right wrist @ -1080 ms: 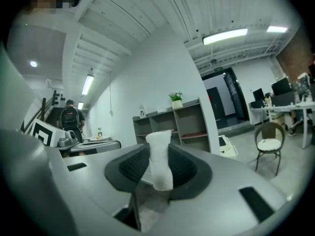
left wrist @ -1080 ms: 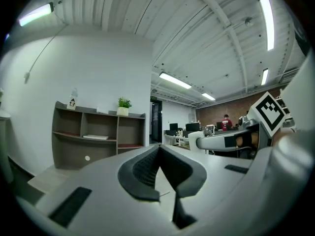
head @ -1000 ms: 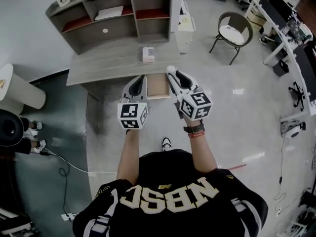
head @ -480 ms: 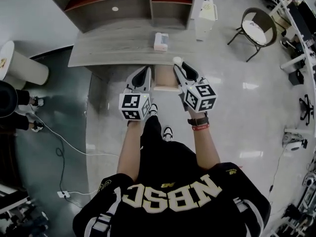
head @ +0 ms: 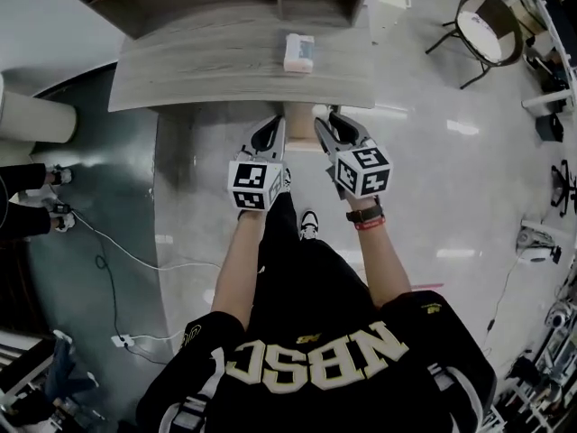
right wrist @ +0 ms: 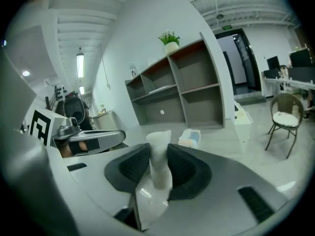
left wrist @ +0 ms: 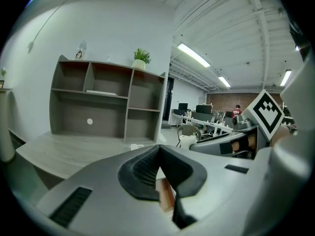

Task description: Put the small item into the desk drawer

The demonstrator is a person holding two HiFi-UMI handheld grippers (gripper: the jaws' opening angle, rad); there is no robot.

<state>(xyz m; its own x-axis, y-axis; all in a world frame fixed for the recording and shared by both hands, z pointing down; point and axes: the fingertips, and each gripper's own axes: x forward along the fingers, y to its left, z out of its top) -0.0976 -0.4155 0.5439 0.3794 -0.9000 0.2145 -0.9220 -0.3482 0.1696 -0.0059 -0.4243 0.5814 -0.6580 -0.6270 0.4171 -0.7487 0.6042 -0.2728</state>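
Both grippers have dropped nearer the grey desk [head: 207, 70]. The right gripper [head: 326, 117] clamps the small white item [right wrist: 158, 151]; the left gripper [head: 275, 126] is closed, empty. Open drawer [head: 300, 129] between them, tissue pack [head: 298, 52] beyond.

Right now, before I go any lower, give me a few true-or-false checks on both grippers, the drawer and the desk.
1. The right gripper grips a small white item between its jaws. True.
2. The left gripper holds the tissue pack. False: its jaws are together with nothing in them, and the pack lies on the desk.
3. The drawer is pushed fully shut. False: it is pulled out below the desk's front edge, between the two grippers.
4. A chair stands on the floor to the right of the desk. True.
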